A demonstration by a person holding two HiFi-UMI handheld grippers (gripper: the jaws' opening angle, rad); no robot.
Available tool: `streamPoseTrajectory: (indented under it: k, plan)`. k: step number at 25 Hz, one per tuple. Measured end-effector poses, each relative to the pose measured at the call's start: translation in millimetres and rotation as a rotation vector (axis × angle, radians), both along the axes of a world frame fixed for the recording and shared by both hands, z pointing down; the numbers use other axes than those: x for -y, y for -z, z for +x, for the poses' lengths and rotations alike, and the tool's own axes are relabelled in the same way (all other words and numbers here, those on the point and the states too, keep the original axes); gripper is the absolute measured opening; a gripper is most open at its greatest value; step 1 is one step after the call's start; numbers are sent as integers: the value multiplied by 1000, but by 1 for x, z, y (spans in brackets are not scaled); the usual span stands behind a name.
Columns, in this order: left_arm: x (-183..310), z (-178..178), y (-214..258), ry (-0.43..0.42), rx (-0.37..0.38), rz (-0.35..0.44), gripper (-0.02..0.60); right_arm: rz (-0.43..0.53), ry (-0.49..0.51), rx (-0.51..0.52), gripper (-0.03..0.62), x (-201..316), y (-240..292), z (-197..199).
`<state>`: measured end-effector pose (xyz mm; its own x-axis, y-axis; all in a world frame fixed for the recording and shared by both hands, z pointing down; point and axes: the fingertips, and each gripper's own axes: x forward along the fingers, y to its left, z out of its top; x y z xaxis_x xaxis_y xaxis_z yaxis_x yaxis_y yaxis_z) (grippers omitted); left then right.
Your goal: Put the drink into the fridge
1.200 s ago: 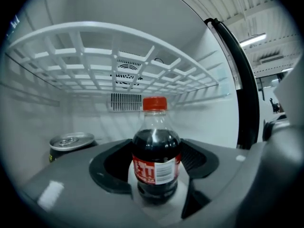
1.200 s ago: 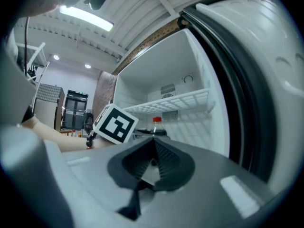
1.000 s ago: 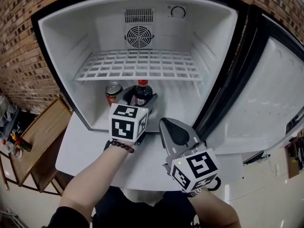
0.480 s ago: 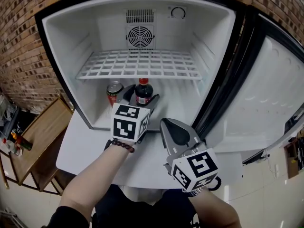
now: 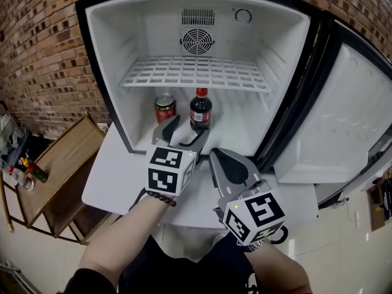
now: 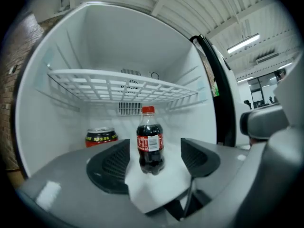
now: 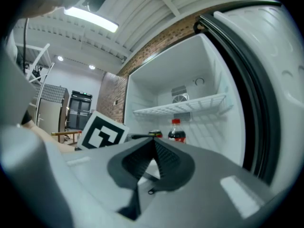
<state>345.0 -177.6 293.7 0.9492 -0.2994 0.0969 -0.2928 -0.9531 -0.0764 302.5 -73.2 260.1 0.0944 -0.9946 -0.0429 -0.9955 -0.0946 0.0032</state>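
Observation:
A small cola bottle [image 5: 200, 110] with a red cap stands upright on the fridge floor [image 5: 236, 133], and shows in the left gripper view [image 6: 150, 140] too. A red can [image 5: 165, 108] stands just left of it. My left gripper [image 5: 185, 130] sits at the fridge's front edge, a little short of the bottle. Its jaws have just been opening and stand open, with nothing between the pads [image 6: 110, 164]. My right gripper [image 5: 222, 156] hovers lower right over the white table, shut and empty, pointing into the fridge [image 7: 153, 144].
The fridge [image 5: 110, 60] has a white wire shelf [image 5: 196, 72] above the drinks. Its door [image 5: 349, 115] hangs open at the right. The white table [image 5: 119, 179] runs under the fridge front. A wooden stand [image 5: 55, 170] and brick wall [image 5: 43, 54] are at the left.
The left gripper drew back from around the bottle toward me, leaving the bottle standing free. The right gripper also shifted back slightly. The head view swung so the fridge sits further right.

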Motion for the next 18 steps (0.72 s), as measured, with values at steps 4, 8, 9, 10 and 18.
streamPoseTrajectory:
  k: [4, 8, 9, 10, 18]
  plan:
    - [-8, -42, 7, 7, -38, 13, 325, -20, 26, 13, 0, 3, -11, -32]
    - [3, -101, 9, 92, -68, 15, 313, -55, 113, 9, 0, 16, -23, -78]
    - [10, -120, 7, 126, -72, 15, 310, -61, 144, 4, 0, 22, -24, -92]
    - [16, -139, 6, 158, -74, 15, 305, -63, 173, 0, 0, 28, -25, -106]
    - [72, -303, -15, 400, -51, -4, 296, -74, 356, 5, 0, 69, -33, -229]
